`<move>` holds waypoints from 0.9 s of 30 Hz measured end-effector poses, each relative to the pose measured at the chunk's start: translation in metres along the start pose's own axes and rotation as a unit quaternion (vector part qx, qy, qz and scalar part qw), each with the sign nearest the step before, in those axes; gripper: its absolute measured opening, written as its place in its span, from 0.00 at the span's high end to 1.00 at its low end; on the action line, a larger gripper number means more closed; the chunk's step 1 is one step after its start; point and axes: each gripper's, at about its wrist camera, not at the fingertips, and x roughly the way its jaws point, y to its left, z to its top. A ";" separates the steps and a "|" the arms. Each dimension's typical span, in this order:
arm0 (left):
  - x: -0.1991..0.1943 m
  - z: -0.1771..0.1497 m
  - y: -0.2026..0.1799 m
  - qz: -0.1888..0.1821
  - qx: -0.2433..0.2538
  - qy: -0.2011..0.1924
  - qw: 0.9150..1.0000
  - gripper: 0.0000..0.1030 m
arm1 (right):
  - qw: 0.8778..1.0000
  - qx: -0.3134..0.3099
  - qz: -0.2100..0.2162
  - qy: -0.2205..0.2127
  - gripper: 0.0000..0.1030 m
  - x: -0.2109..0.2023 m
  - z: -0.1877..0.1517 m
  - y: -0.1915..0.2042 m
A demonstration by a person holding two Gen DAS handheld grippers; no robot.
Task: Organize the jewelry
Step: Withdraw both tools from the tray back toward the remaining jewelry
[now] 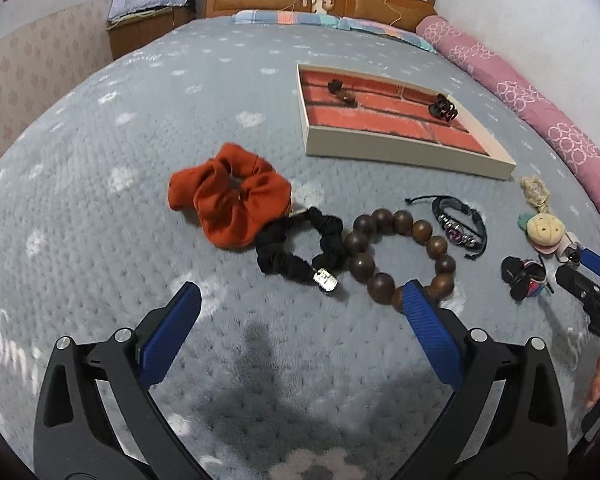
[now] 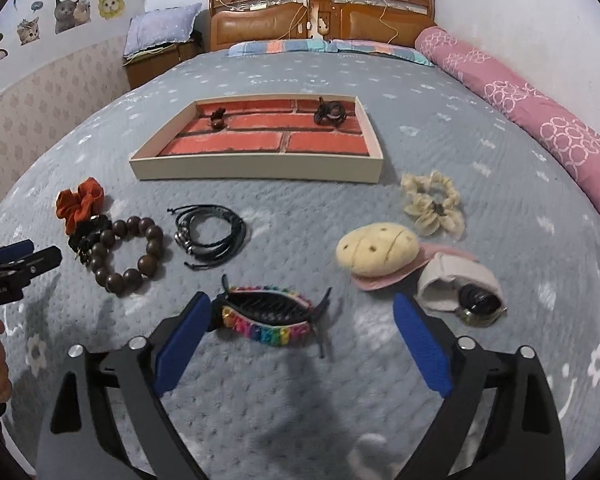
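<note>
A shallow tray with a red brick-pattern floor lies on the bed, with two dark hair clips in it. In front of it lie an orange scrunchie, a black scrunchie, a wooden bead bracelet, a black cord bracelet, a rainbow-edged hair claw and a cream scrunchie. My left gripper is open just short of the black scrunchie and the beads. My right gripper is open around the rainbow claw, its left pad next to the claw's end.
A plush hair tie and a small white pouch with a dark round piece lie right of the claw. A rolled pink quilt runs along the bed's right side. A wooden headboard and a nightstand stand behind.
</note>
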 end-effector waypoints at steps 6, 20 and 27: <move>0.013 0.004 0.009 0.013 -0.011 0.005 1.000 0.06 | 1.000 0.001 -0.013 0.008 0.11 0.010 -0.007 0.010; 0.033 0.013 0.022 0.001 -0.014 0.018 1.000 0.13 | 0.999 0.002 -0.040 0.018 0.11 0.022 -0.012 0.021; 0.036 0.014 0.024 -0.002 -0.020 0.019 1.000 0.16 | 0.999 -0.003 -0.037 0.013 0.05 0.023 -0.013 0.023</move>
